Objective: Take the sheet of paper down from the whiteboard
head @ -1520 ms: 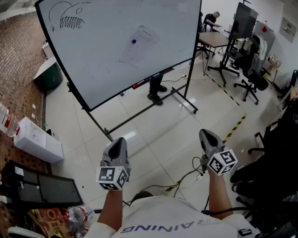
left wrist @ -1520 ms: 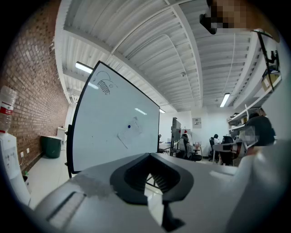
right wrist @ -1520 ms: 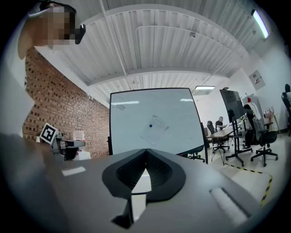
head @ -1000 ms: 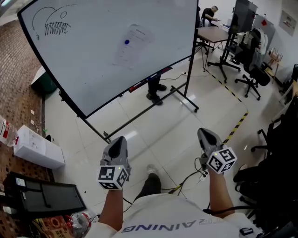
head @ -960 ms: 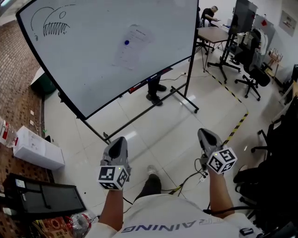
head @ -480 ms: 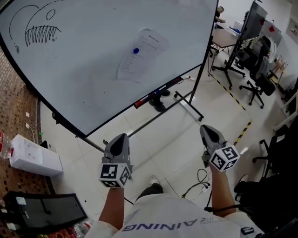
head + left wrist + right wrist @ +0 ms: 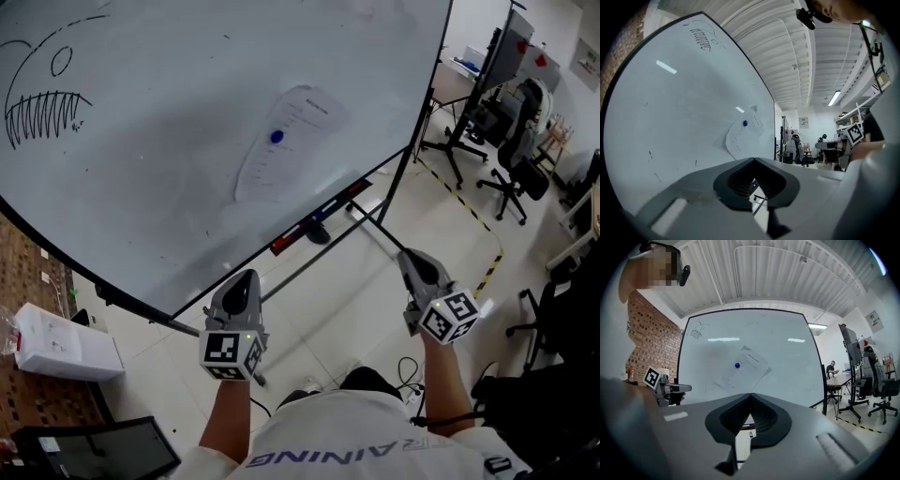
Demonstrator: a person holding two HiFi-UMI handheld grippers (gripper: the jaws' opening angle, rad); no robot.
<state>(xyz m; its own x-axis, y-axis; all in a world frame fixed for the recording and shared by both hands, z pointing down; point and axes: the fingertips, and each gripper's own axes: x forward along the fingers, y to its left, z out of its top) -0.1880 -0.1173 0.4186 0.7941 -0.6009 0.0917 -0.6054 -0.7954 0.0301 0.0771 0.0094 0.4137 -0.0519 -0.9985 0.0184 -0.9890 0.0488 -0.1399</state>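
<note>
A white printed sheet of paper [image 7: 286, 141] hangs tilted on the big whiteboard [image 7: 169, 187], pinned by a round blue magnet [image 7: 276, 137]. The sheet [image 7: 744, 137] and magnet [image 7: 745, 123] also show in the left gripper view, and the sheet [image 7: 745, 368] with its magnet [image 7: 737, 365] in the right gripper view. My left gripper [image 7: 242, 280] is shut and empty, held level below and left of the sheet, well short of the board. My right gripper [image 7: 412, 260] is shut and empty too, lower right of the sheet. Jaw tips meet at the left gripper [image 7: 753, 160] and the right gripper [image 7: 750, 394].
The board stands on a black wheeled frame [image 7: 384, 220] with markers in its tray [image 7: 319, 217]. A fish-like doodle [image 7: 47, 103] is drawn upper left. A white box [image 7: 61, 342] sits on the floor at left. Office chairs [image 7: 516, 164], desks and a cable [image 7: 408, 370] lie to the right.
The whiteboard and sheet have grown larger and nearer in the head view as the person walked toward them. Both grippers stayed shut and level.
</note>
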